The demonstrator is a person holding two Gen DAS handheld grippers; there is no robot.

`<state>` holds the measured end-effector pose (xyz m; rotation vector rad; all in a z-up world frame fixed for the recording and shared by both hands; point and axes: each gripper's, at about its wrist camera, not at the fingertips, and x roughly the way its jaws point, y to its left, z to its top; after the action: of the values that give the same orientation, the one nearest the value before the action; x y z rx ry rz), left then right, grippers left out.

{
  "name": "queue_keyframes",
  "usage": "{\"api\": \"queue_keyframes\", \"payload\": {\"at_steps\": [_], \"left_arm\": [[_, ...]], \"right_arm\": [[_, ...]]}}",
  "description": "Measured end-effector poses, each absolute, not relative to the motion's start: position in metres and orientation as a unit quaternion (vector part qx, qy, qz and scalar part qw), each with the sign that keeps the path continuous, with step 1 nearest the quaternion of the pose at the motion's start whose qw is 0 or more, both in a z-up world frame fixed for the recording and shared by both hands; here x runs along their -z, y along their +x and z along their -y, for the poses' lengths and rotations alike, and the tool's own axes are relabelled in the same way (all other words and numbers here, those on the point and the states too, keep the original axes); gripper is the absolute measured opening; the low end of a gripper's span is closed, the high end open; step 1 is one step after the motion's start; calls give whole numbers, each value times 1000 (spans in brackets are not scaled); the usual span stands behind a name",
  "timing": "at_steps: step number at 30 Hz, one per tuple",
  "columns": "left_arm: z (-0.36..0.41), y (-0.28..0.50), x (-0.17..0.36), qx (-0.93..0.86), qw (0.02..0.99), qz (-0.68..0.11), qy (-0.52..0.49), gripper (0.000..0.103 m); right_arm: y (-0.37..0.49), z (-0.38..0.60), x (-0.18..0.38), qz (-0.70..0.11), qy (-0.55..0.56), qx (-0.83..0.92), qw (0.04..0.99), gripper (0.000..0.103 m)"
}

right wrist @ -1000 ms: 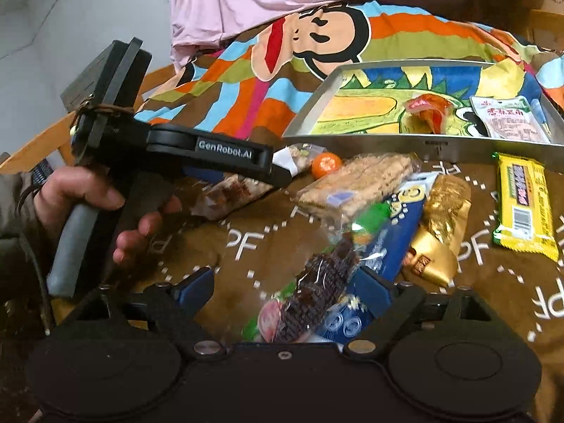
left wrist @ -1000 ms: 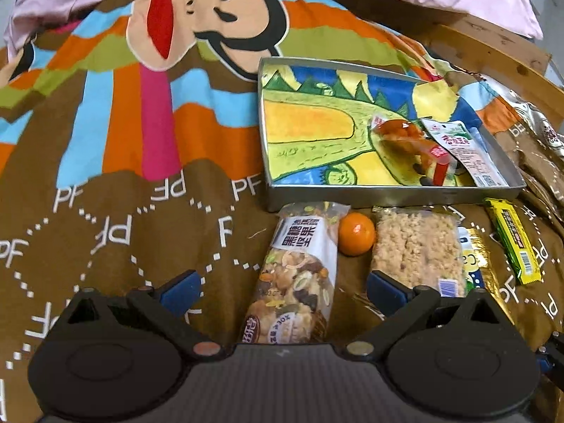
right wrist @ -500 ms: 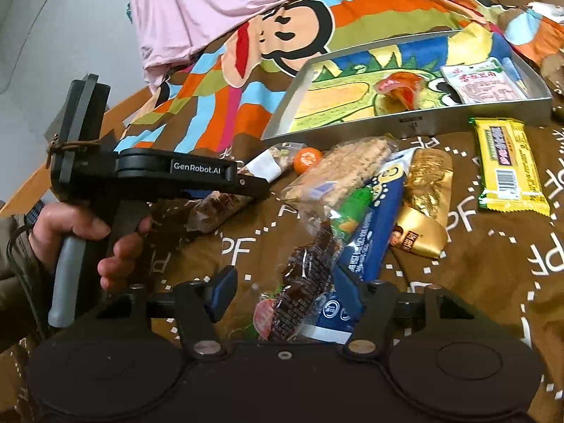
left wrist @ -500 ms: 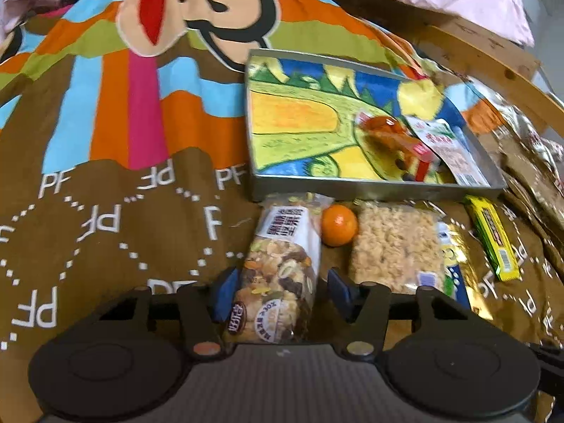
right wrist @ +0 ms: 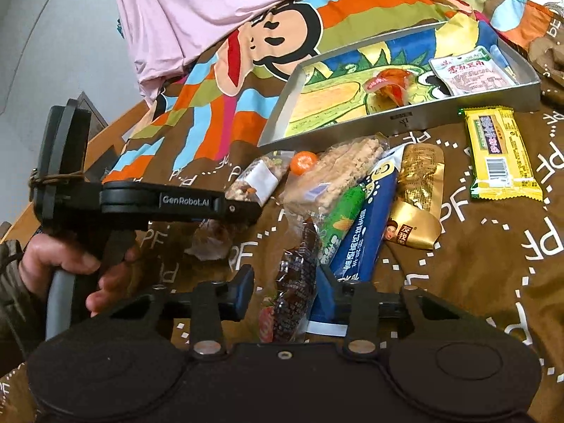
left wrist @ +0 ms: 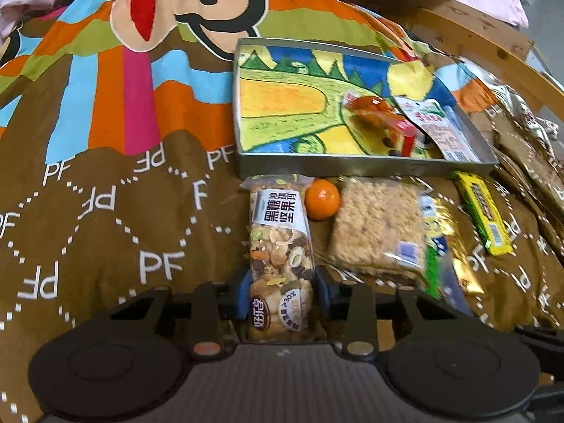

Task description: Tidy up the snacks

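A clear-wrapped nut bar lies lengthwise on the brown patterned cloth, just in front of the metal tin tray. My left gripper is closing, and its blue pads touch both long sides of the bar's near end. In the right wrist view a dark snack packet in clear wrap lies between the closing jaws of my right gripper. The right pad is at the packet's edge, while the left pad stands slightly off it. The tray holds a red-orange wrapped snack and a white packet.
A small orange, a rice-crisp packet, a blue packet, a green packet, a gold packet and a yellow bar lie crowded beside the tray. A person's hand grips the left tool. Pink fabric lies behind.
Both pairs of jaws have narrowed from wide apart. The left pair came in against the nut bar, and the right pair closed in around the dark packet. The right wrist view has rolled.
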<state>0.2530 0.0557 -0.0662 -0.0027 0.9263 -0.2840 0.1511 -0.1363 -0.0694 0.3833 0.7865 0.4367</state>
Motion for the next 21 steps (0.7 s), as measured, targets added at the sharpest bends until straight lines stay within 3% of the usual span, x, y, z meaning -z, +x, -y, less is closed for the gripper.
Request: {"api": "queue_keyframes", "payload": {"at_steps": [8,12,15,21], "left_arm": [[-49,227,61,152,869,-470,8,39],[-43,229,64,143,867,-477,12,42],[-39,235,67,136,865,-483,10,43],[-35,230,65,124,865,-485,19,40]], "right_arm": [[146,141,66,-377,187,-200,885,32],[149,149,73,-397,213,-187,873,41],[152,151,79,-407,232,-192,862,41],[148,148,74,-403,225,-195,865,33]]}}
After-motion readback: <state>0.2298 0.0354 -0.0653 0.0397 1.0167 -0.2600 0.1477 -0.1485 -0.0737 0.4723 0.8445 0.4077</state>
